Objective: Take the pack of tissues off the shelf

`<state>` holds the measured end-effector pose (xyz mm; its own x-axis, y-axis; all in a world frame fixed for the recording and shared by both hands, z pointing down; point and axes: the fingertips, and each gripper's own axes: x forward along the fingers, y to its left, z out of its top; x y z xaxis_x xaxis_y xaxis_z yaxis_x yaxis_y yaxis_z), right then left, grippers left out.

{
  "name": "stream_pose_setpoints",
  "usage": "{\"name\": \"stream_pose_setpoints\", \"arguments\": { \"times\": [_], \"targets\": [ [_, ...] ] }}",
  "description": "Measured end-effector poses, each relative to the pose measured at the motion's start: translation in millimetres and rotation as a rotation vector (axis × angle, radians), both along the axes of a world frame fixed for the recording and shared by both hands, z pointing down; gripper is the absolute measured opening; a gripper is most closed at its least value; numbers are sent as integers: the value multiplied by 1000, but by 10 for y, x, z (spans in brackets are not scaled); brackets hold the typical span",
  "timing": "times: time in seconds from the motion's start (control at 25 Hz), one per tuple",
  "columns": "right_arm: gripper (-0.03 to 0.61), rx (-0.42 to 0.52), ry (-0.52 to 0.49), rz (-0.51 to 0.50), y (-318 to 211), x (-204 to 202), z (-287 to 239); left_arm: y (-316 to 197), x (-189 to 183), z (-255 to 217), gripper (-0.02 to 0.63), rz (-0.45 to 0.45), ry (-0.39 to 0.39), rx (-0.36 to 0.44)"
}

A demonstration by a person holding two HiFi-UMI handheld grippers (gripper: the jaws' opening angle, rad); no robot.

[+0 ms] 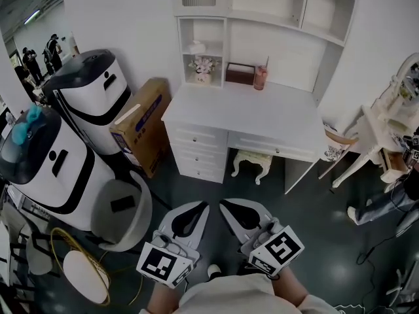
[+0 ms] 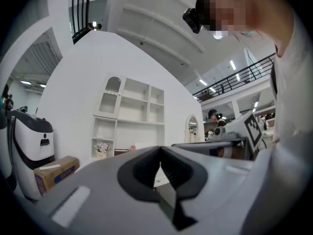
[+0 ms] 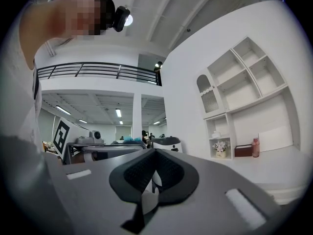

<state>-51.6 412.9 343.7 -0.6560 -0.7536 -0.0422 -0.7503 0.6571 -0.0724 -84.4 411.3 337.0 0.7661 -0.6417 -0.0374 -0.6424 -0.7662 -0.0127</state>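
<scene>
On the shelf [image 1: 213, 53] above the flowers [image 1: 202, 65], small white pack of tissues [image 1: 196, 47], left gripper [image 1: 201, 206] and right gripper [image 1: 224, 205] closed, empty.

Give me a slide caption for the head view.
Left gripper and right gripper, both shut and empty, face a white desk with shelves.

We count two grippers [image 1: 201, 207] [image 1: 224, 205], two white robots [image 1: 98, 103] [image 1: 55, 169], one cardboard box [image 1: 141, 126], one flower pot [image 1: 202, 67], one pink bottle [image 1: 260, 78], one stool [image 1: 252, 162].

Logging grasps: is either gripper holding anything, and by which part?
Nothing is held: the left gripper and the right gripper both have jaws closed with nothing between them.
</scene>
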Motion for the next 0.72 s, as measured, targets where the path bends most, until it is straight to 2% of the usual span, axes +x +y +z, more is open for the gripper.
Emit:
{"name": "stream_pose_setpoints", "arguments": {
  "times": [0.24, 0.48, 0.72],
  "targets": [
    [2, 22, 23, 35, -39, -40, 16, -94, -80, 9, 2, 38, 58, -10],
    [3, 39, 49, 30, -324, 31, 10, -448, -103, 2, 2, -74, 8, 57],
    [3, 48, 42, 9, -793, 172, -1, -889, 70, -21, 2, -86, 3, 61]
  ]
}}
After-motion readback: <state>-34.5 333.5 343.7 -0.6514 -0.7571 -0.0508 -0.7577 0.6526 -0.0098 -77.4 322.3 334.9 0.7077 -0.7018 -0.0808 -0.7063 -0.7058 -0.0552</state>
